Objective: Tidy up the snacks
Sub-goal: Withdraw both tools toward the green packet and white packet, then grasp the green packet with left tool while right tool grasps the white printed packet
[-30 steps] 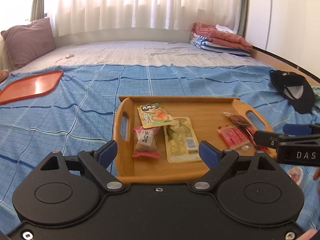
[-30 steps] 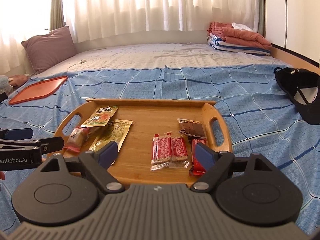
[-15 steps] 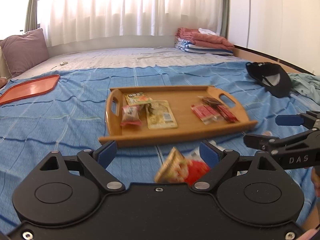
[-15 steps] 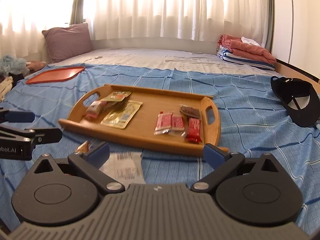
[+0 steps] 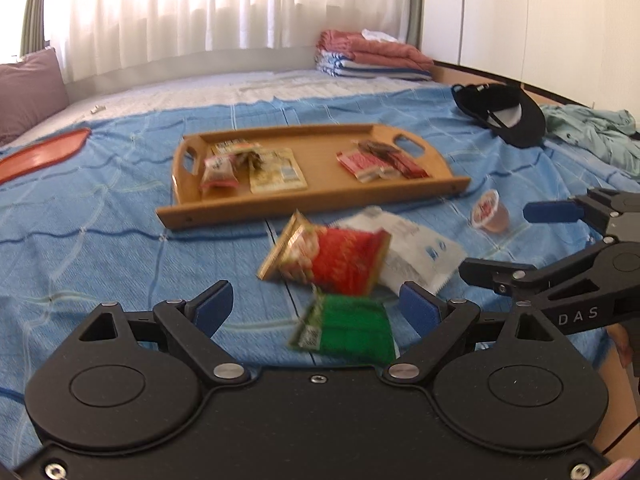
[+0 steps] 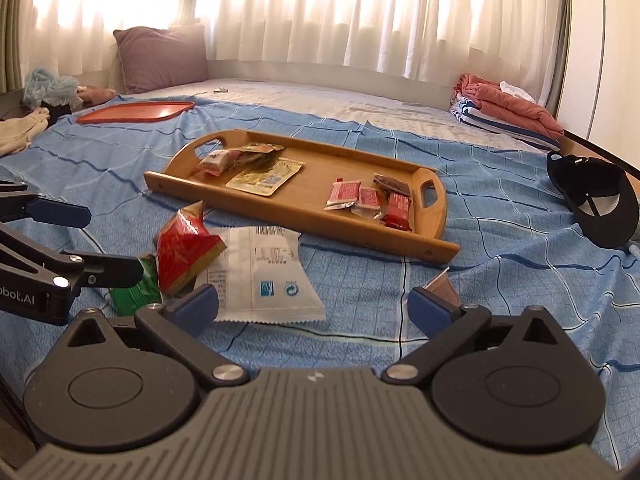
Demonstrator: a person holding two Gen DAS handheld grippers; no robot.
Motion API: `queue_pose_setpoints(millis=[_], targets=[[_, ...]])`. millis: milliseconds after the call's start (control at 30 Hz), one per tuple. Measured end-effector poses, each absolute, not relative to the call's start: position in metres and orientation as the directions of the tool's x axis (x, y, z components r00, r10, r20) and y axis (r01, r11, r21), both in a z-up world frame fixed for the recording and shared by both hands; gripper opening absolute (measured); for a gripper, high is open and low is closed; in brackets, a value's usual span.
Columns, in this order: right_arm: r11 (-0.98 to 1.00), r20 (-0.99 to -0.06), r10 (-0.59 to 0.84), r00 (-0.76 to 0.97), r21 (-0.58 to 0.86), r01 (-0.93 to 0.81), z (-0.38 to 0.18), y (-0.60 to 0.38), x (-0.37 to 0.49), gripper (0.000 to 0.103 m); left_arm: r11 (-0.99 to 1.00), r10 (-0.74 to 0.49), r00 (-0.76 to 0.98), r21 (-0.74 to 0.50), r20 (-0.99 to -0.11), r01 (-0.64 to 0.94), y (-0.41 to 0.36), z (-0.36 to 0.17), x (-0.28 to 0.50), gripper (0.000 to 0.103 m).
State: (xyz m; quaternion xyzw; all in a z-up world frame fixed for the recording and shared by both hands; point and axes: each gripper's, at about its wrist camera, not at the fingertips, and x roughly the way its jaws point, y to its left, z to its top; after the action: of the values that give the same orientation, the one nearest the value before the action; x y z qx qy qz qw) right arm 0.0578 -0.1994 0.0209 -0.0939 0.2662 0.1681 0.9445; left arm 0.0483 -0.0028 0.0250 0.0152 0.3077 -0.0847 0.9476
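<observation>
While both grippers hang low over the blue checked bedspread (image 6: 500,240), no snack is gripped by either.

Left wrist view, left to right: orange tray (image 5: 44,152) at the left edge, cut off by the frame. Wooden tray (image 5: 312,200) in the upper centre; packets grouped at its left end, small red packets (image 5: 372,162) at its right end. Below the tray, loose on the bedspread: red snack bag (image 5: 328,258), tilted, overlapping a white packet (image 5: 416,246) on its right; green packet (image 5: 348,328) just below the red one, blurred. Left gripper (image 5: 316,304) stands wide, the green packet lying between its blue pads (image 5: 212,308) with no pad pressing on it. Small jelly cup (image 5: 490,212) right of the tray's near corner. Black cap (image 5: 504,114) upper right.

Right wrist view, left to right: left gripper's fingers enter from the left edge, in front of the green packet. Red bag and white packet lower centre-left. Right gripper (image 6: 312,304) at its widest, having just been opening; the white packet's lower edge lies between the pads, untouched. A small brown wrapper (image 6: 442,286) sits just behind the right pad. Wooden tray across the centre.
</observation>
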Motion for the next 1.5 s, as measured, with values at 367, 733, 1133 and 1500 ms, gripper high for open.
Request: queue_pose_setpoints(millis=[367,733,1133,1500], targets=[[0.922,-0.552,0.263,0.791,-0.097,-0.374,0.009,-0.203,0.060,0.103,0.979,-0.183,0.754,-0.048,-0.631,0.198,-0.012,0.004,0.054,0.087],[0.920,-0.569,0.276,0.775,-0.076,-0.384,0.001,-0.201,0.068,0.103,0.980,-0.194,0.744,-0.086,-0.639,0.182,-0.008,0.004,0.057,0.055],[0.903,-0.576,0.330,0.748,-0.038,-0.428,0.000,-0.172,0.090,0.103,0.994,-0.107,0.786,-0.077,-0.609,0.076,0.021,0.018,0.055,0.055],[0.885,-0.611,0.318,0.725,-0.083,-0.458,-0.008,-0.138,0.107,0.103,0.997,-0.050,0.789,-0.081,-0.613,0.000,0.044,0.015,0.057,0.055]])
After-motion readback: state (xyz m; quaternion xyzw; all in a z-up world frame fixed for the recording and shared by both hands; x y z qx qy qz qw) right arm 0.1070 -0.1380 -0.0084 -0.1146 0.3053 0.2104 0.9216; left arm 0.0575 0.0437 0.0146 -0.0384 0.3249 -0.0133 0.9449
